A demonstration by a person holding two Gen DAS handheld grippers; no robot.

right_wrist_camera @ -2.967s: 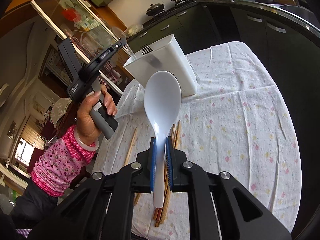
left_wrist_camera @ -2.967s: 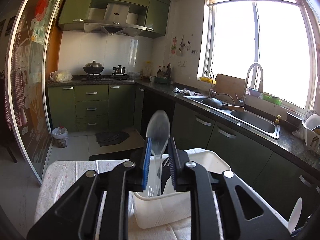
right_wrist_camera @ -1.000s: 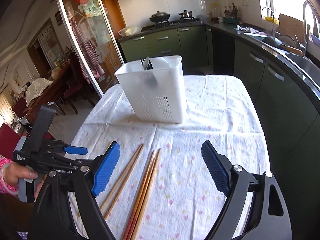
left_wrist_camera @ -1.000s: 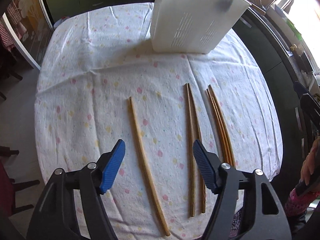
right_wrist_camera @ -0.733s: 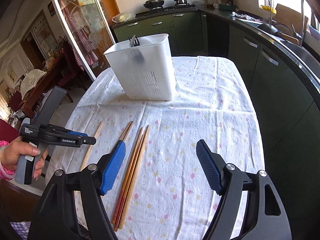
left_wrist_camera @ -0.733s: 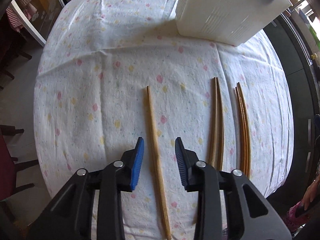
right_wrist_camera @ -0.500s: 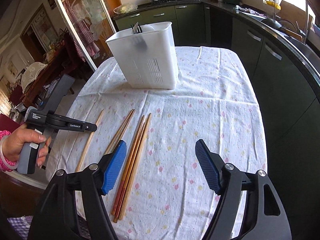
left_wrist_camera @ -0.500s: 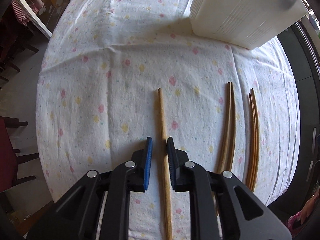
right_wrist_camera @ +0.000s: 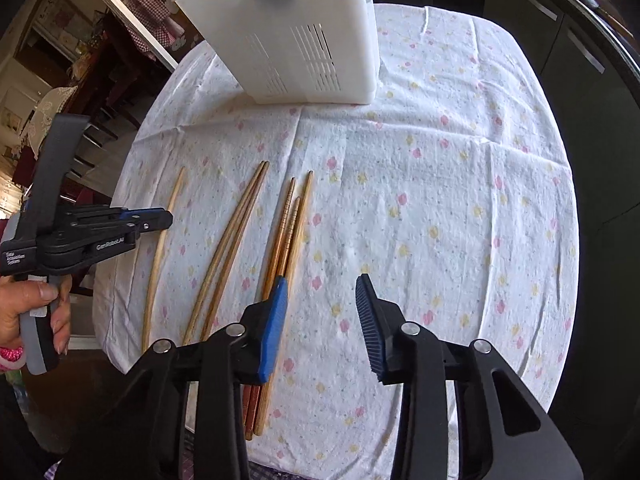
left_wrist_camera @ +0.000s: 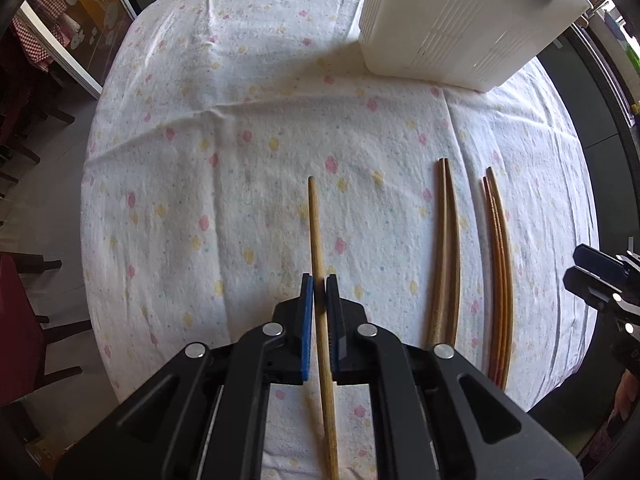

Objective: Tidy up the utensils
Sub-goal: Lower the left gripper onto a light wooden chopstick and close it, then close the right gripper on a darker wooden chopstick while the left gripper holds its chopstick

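A single pale wooden chopstick (left_wrist_camera: 316,224) lies on the flowered tablecloth (left_wrist_camera: 240,140), and my left gripper (left_wrist_camera: 319,280) is shut on its middle, pointing straight down. To its right lie a brown pair of chopsticks (left_wrist_camera: 444,240) and a bundle of three orange chopsticks (left_wrist_camera: 500,248). In the right wrist view my right gripper (right_wrist_camera: 322,280) hangs over the cloth with its jaws closing and nothing between them. The orange bundle (right_wrist_camera: 288,224) lies under its left finger (right_wrist_camera: 276,320). The white slotted utensil holder (right_wrist_camera: 304,32) stands at the table's far end.
A person's hand (right_wrist_camera: 36,304) holds the left gripper (right_wrist_camera: 166,216) at the table's left edge. Dark green kitchen cabinets (right_wrist_camera: 580,40) run along the right. Chairs (left_wrist_camera: 24,320) stand off the left side. Bare cloth (right_wrist_camera: 460,220) stretches to the right of the chopsticks.
The left jaws have closed from wide open onto the single chopstick. The right gripper has dropped toward the table and tipped downward, and its jaws have narrowed.
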